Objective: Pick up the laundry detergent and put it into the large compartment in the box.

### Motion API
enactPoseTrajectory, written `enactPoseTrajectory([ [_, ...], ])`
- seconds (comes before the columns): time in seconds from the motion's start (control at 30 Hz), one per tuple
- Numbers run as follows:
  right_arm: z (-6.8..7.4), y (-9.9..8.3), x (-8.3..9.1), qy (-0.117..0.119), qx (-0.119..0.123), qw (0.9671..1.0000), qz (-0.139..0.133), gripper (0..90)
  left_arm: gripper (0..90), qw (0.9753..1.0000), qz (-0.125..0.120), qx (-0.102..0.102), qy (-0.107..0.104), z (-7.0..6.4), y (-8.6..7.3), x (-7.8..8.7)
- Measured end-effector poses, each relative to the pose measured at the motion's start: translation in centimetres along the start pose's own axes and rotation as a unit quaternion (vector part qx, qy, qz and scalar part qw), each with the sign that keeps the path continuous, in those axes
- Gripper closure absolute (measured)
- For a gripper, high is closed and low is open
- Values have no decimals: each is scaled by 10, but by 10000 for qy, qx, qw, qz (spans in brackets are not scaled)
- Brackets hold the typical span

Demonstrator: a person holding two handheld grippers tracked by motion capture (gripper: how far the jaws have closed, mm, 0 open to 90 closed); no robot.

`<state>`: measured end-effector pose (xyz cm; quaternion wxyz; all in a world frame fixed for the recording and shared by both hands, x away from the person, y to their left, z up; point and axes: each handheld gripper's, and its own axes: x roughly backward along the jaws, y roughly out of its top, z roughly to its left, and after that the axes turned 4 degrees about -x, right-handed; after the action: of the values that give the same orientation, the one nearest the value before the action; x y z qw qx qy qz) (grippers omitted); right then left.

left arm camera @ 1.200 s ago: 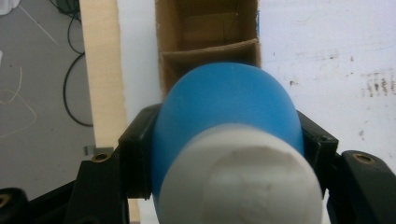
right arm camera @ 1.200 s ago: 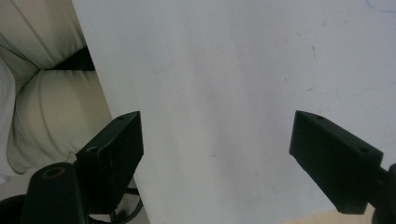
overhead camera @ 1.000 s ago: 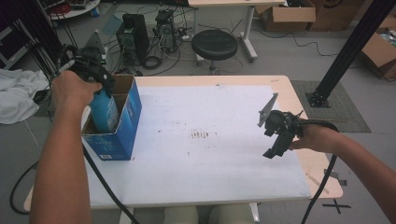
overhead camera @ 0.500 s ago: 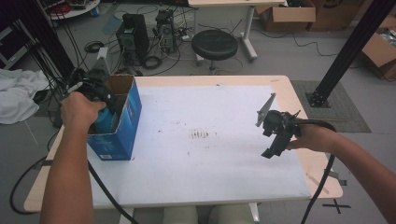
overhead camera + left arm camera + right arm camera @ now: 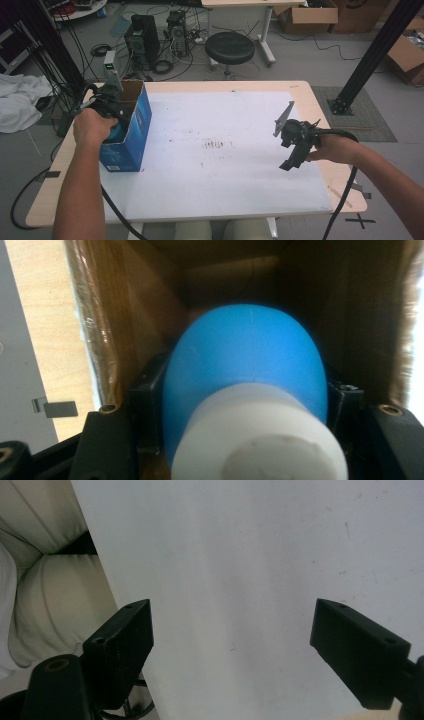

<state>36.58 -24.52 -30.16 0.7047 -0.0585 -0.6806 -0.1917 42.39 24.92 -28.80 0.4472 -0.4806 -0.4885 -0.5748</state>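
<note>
An open blue cardboard box (image 5: 136, 124) stands on the left side of the table. My left gripper (image 5: 113, 111) reaches down into it, shut on a blue bottle with a white cap (image 5: 245, 360); a sliver of the bottle (image 5: 119, 132) shows beside my hand. The box's brown inner walls (image 5: 150, 305) surround the bottle, and black fingers (image 5: 147, 415) press it on both sides. At the right, my right gripper (image 5: 295, 150) hovers over the white sheet (image 5: 225, 165), open, with nothing between its jaws (image 5: 230, 640).
The sheet covers most of the wooden table (image 5: 325, 95). The person's knees (image 5: 50, 595) sit at the near edge. Beyond the table stand a black stool (image 5: 230, 47), computer towers (image 5: 142, 40) and cables; a black post (image 5: 370, 55) rises at the right.
My left gripper has lowered the blue bottle deeper into the box, so less of the bottle shows from above. The right gripper has barely moved.
</note>
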Motion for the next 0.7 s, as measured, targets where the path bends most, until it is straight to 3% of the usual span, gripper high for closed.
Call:
enactPoseTrajectory([
  [0.33, 1, 4, -2, 18, 19, 10000, 11, 172, 373, 9999, -13, 19, -102, 2, 0, -1],
  [0.6, 2, 4, -2, 30, 9, 10000, 4, 172, 341, 9996, -30, 188, -226, 6, -1, 1],
  [0.7, 2, 4, -2, 26, 22, 10000, -21, 172, 329, 9992, -148, 241, -266, 7, -2, 7],
])
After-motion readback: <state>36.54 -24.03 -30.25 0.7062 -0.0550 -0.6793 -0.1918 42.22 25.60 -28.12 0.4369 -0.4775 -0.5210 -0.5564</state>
